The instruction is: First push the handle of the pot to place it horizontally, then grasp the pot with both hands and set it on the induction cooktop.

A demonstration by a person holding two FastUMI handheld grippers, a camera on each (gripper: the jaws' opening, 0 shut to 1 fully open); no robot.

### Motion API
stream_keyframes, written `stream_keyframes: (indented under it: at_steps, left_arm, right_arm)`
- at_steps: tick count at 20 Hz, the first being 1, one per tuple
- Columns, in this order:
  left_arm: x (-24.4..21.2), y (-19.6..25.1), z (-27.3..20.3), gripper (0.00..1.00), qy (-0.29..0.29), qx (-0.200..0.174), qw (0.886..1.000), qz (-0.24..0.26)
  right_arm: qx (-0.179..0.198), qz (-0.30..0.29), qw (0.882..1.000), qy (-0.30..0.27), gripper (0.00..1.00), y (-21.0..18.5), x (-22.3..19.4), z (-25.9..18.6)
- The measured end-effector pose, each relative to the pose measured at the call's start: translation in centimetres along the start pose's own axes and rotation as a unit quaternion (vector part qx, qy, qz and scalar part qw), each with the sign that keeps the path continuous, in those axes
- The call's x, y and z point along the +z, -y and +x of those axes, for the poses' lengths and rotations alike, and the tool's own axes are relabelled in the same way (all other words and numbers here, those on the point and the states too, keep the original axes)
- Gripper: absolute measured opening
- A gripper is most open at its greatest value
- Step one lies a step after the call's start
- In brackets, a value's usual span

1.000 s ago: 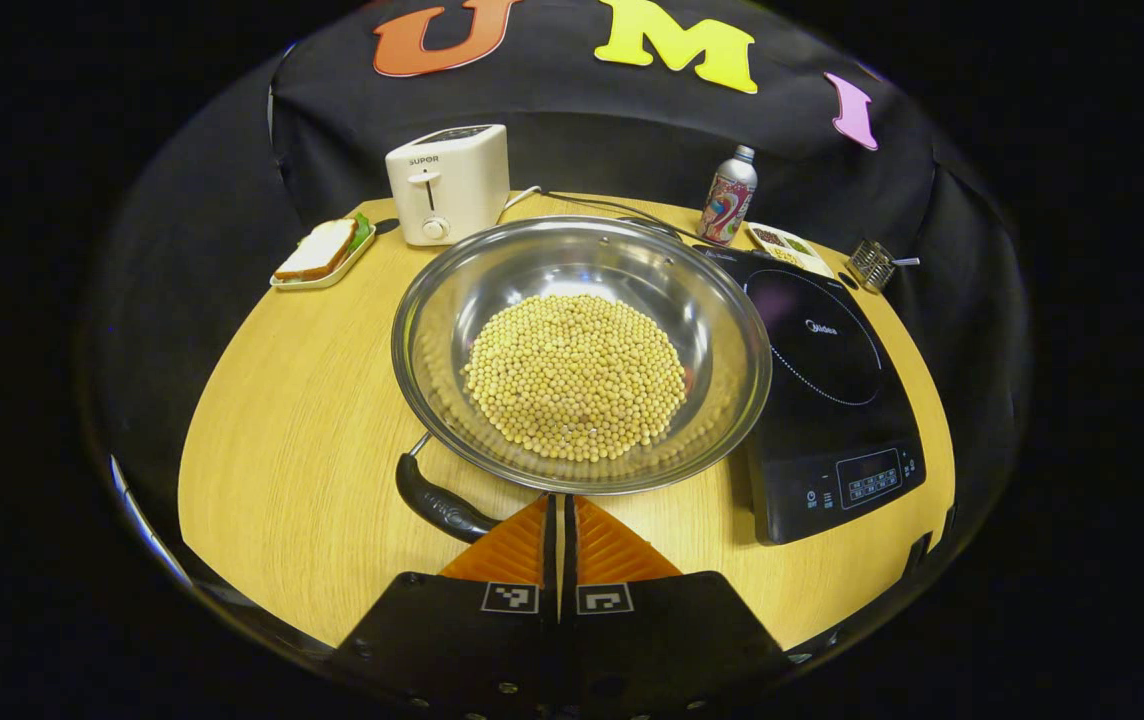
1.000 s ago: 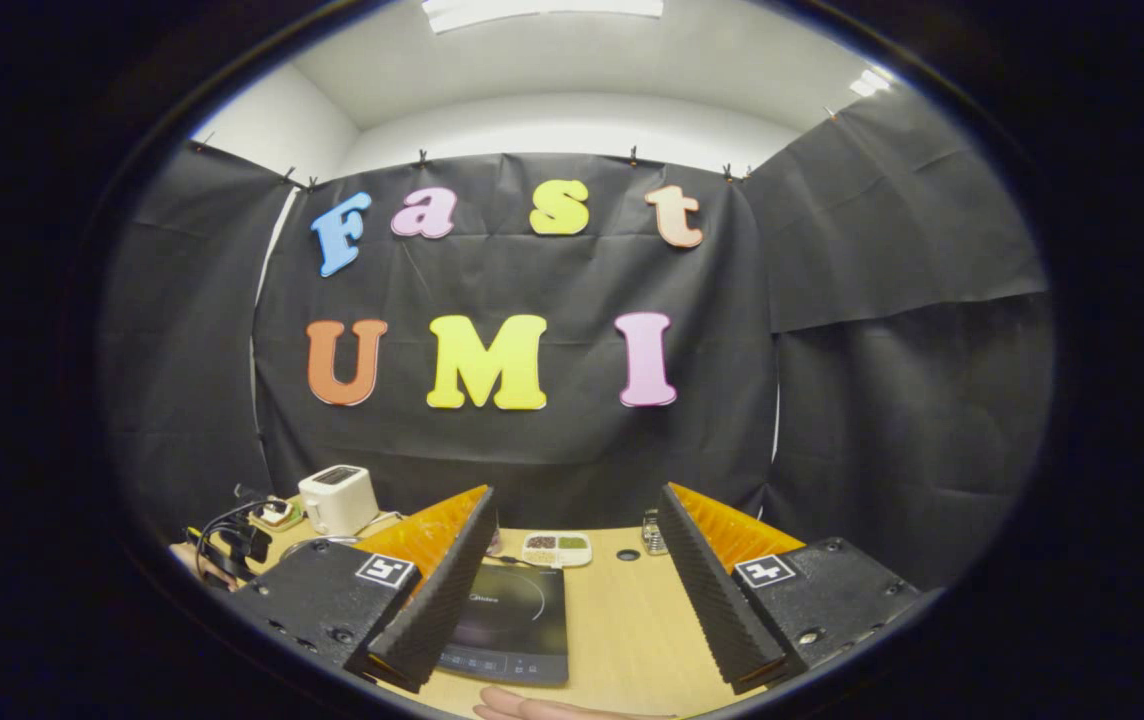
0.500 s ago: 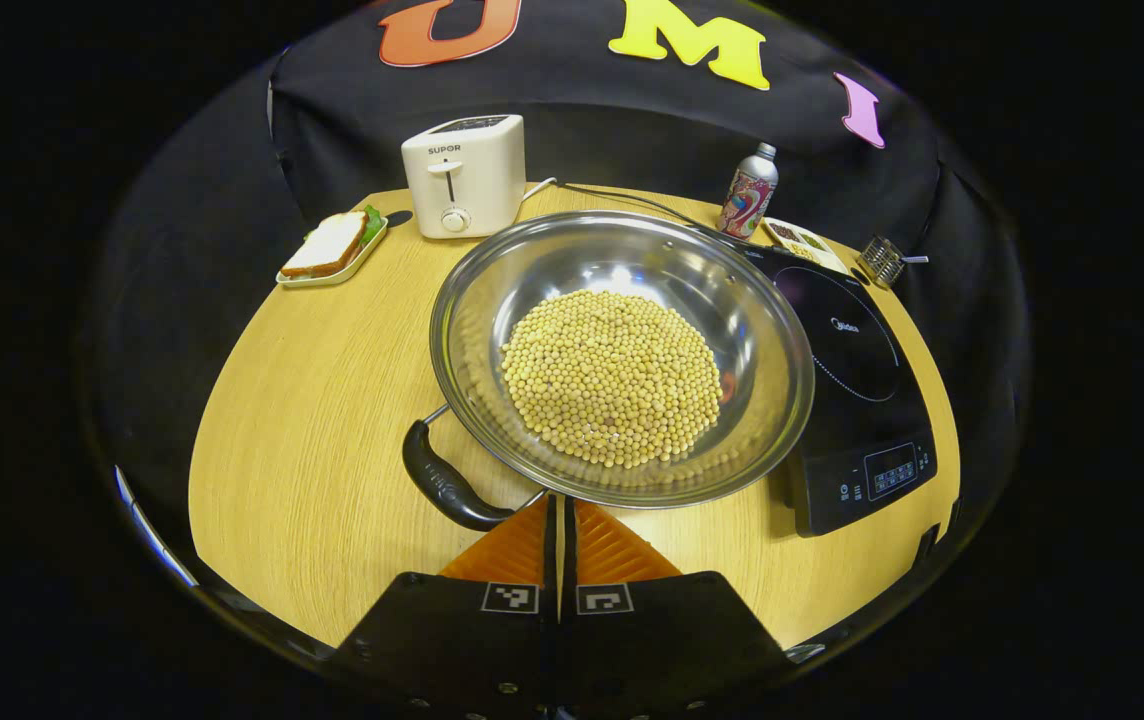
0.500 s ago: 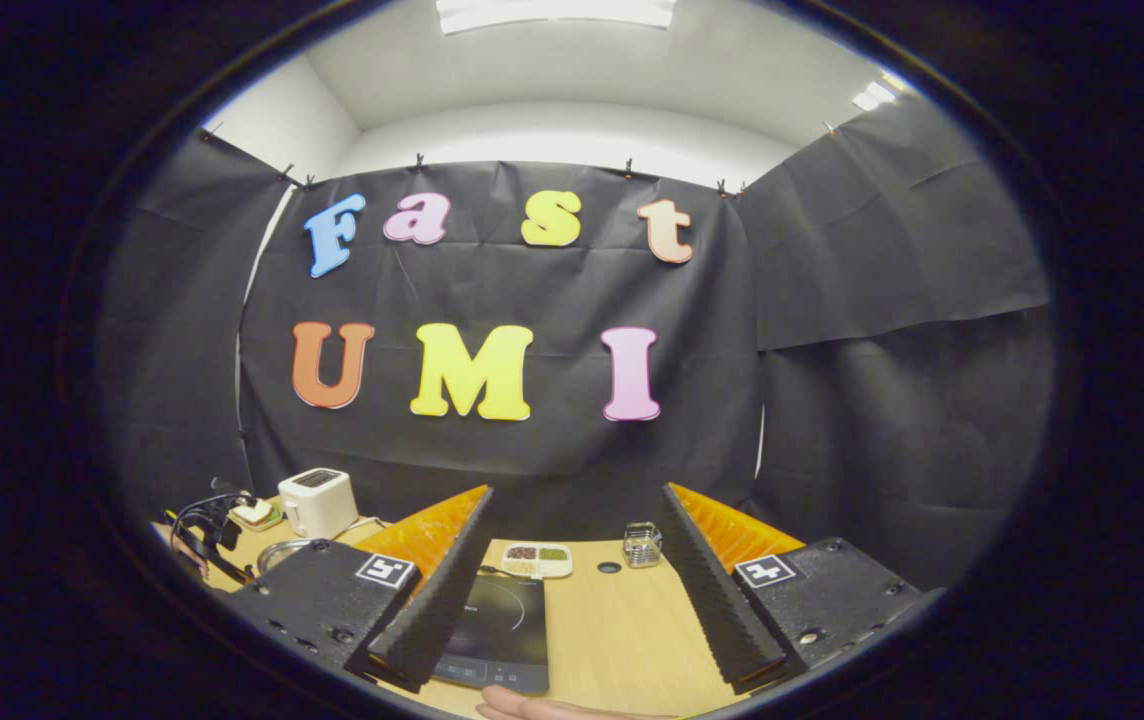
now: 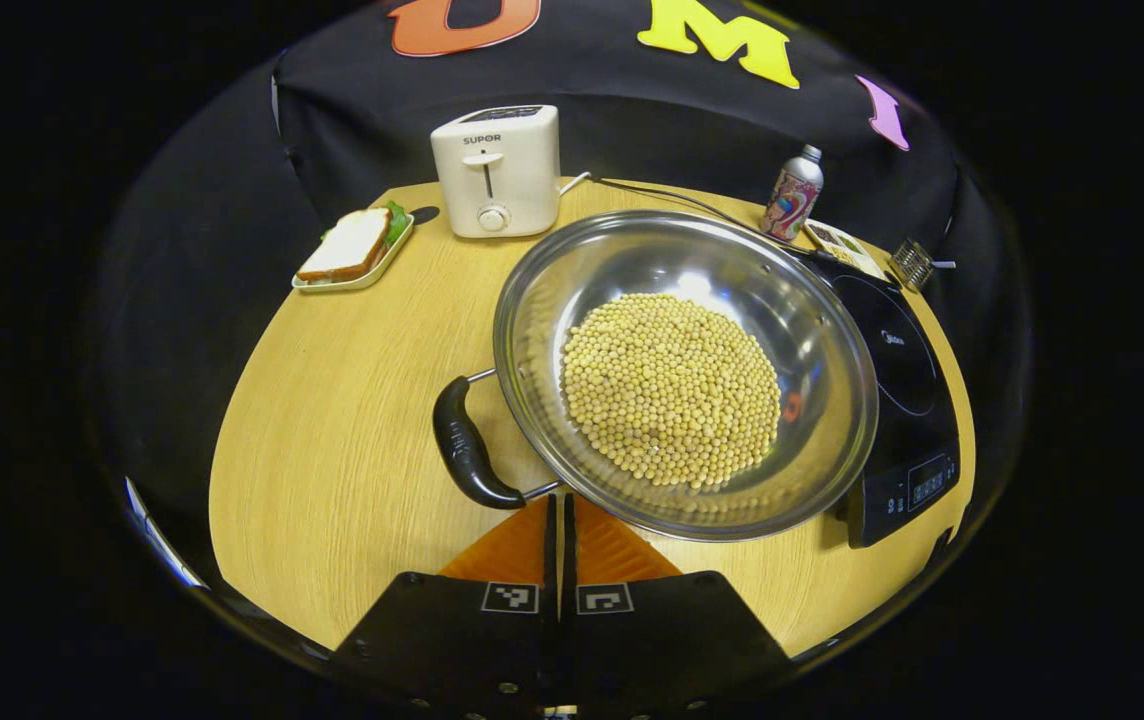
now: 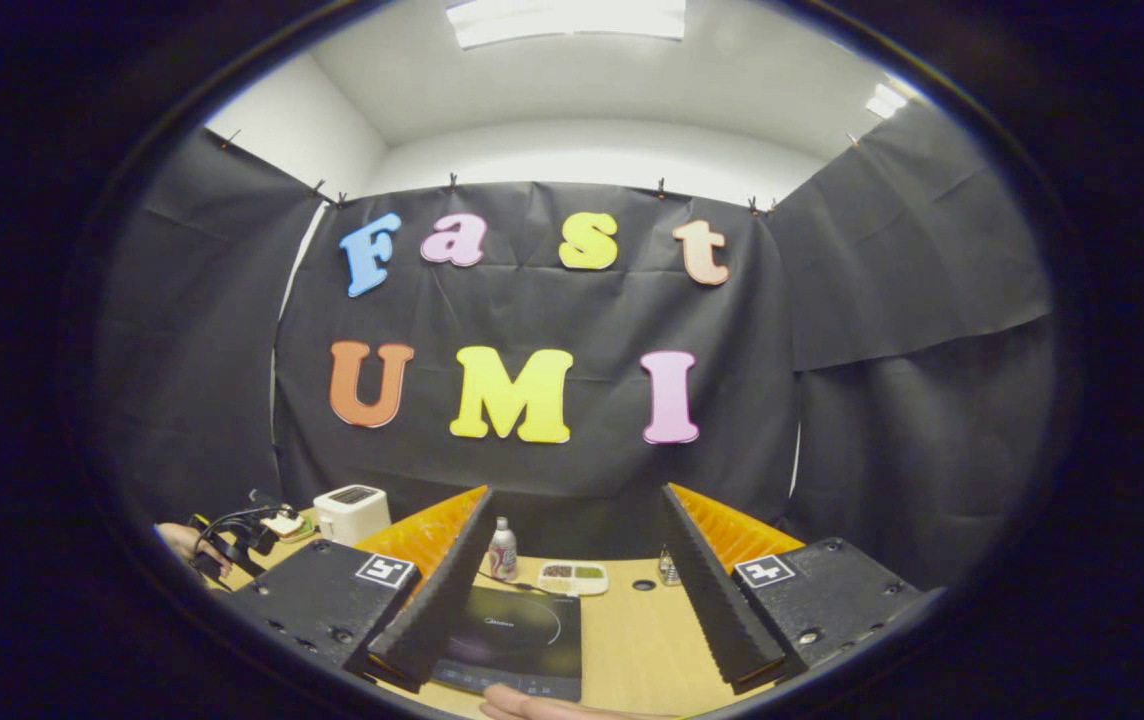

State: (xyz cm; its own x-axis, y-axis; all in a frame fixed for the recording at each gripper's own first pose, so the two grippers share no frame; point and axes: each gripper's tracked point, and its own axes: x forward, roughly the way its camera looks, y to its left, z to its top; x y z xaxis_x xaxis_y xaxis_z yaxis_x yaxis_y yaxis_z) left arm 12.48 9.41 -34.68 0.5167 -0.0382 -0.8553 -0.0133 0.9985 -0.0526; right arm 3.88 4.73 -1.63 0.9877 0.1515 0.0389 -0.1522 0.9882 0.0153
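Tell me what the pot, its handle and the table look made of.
Pot: polished metal, likely stainless steel, mirror reflections inside. Handle: glossy black grip, probably plastic, on thin metal rods. Table: light wood grain, maybe laminate.

in the left gripper view, the wide steel pot filled with pale round beans (image 5: 684, 370) sits on the round wooden table (image 5: 332, 400), its black loop handle (image 5: 464, 455) on its near-left side. the flat black induction cooktop (image 5: 907, 390) lies just right of the pot. behind the pot stands the white toaster (image 5: 497, 170); left of that, a sandwich on a small tray (image 5: 352, 250). a patterned metal bottle (image 5: 792, 192) stands behind the cooktop.
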Motion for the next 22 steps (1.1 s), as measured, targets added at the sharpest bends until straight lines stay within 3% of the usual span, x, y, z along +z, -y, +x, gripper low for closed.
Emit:
stream_keyframes:
  at_steps: [2,3,4,9,10,11,13,14,15,16,19,20,21,22]
  left_arm:
    - [0.6,-0.9,0.5,0.00,-0.003,0.002,1.000,-0.016]
    - [1.1,-1.3,0.9,0.10,-0.004,0.004,1.000,-0.026]
    - [1.5,-1.9,1.1,0.00,-0.002,0.008,0.999,-0.034]
    - [3.3,-3.6,2.0,0.00,0.002,0.025,0.999,-0.045]
    - [3.7,-3.9,2.1,0.11,0.001,0.029,0.999,-0.043]
    - [3.9,-4.0,2.3,0.00,0.001,0.032,0.999,-0.043]
    - [4.3,-4.4,2.7,0.00,-0.001,0.039,0.998,-0.044]
    - [4.5,-4.6,2.9,0.10,-0.001,0.041,0.998,-0.045]
    - [4.9,-4.7,3.0,0.10,0.003,0.043,0.998,-0.048]
    - [5.2,-4.7,3.2,0.00,0.006,0.043,0.998,-0.052]
    - [5.7,-4.9,3.5,0.00,0.013,0.061,0.997,-0.043]
    - [5.7,-5.0,3.4,0.11,0.016,0.071,0.997,-0.032]
    - [5.8,-5.0,3.4,0.00,0.020,0.080,0.996,-0.020]
    - [5.7,-5.0,3.5,0.12,0.019,0.085,0.996,-0.010]
  right_arm:
    - [0.013,-0.003,1.000,0.006,1.00,-1.1,0.2,-0.2]
    - [0.014,-0.001,1.000,0.008,1.00,-1.3,0.1,-0.2]
    - [0.014,0.004,1.000,0.007,1.00,-1.4,0.0,-0.1]
    - [0.017,0.016,1.000,-0.010,1.00,-1.7,-1.5,-0.2]
    - [0.014,0.017,1.000,-0.013,1.00,-1.6,-1.7,-0.3]
    - [0.013,0.020,1.000,-0.014,1.00,-1.7,-2.0,-0.3]
    - [0.012,0.023,1.000,-0.015,1.00,-1.7,-2.3,-0.2]
    - [0.010,0.023,1.000,-0.017,0.99,-1.7,-2.6,-0.1]
    - [0.007,0.022,1.000,-0.020,1.00,-1.6,-3.0,0.1]
    - [0.005,0.019,1.000,-0.023,1.00,-1.6,-3.1,0.4]
    - [0.007,0.015,0.999,-0.032,1.00,-1.9,-4.1,0.9]
    - [0.009,0.018,0.999,-0.034,1.00,-2.0,-4.3,1.1]
    - [0.010,0.021,0.999,-0.036,1.00,-2.0,-4.7,1.2]
    - [0.010,0.023,0.999,-0.039,1.00,-2.0,-5.0,1.5]
